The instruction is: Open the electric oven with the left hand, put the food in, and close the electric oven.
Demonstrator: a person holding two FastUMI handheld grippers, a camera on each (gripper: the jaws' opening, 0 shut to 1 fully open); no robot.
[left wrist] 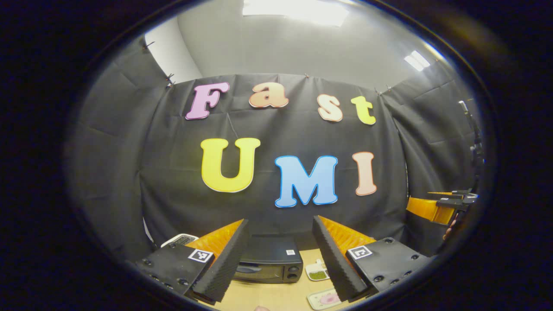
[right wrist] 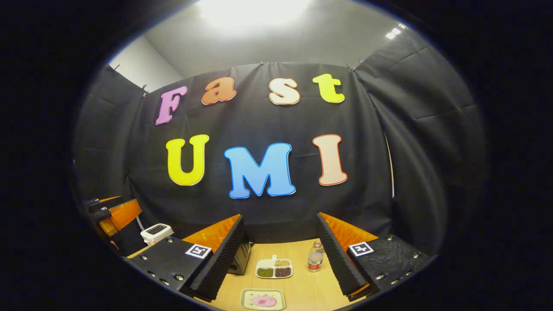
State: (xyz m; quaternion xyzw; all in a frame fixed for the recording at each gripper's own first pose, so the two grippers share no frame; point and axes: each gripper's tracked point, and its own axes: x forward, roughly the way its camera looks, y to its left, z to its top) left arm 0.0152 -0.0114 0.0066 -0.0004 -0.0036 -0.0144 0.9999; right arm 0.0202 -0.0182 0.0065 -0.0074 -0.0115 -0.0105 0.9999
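Both grippers, left [left wrist: 281, 255] and right [right wrist: 281, 255], hang spread wide above the wooden table [right wrist: 298, 287], oven [left wrist: 270, 261] shut at the back by the black cloth wall, pink food plate [right wrist: 262, 299] up front.

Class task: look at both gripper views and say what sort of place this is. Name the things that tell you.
Probably a staged recording booth set up like a kitchen counter, not a real home. A black cloth wall encloses a wooden table holding an electric oven, a white toaster and a divided dish of beans.
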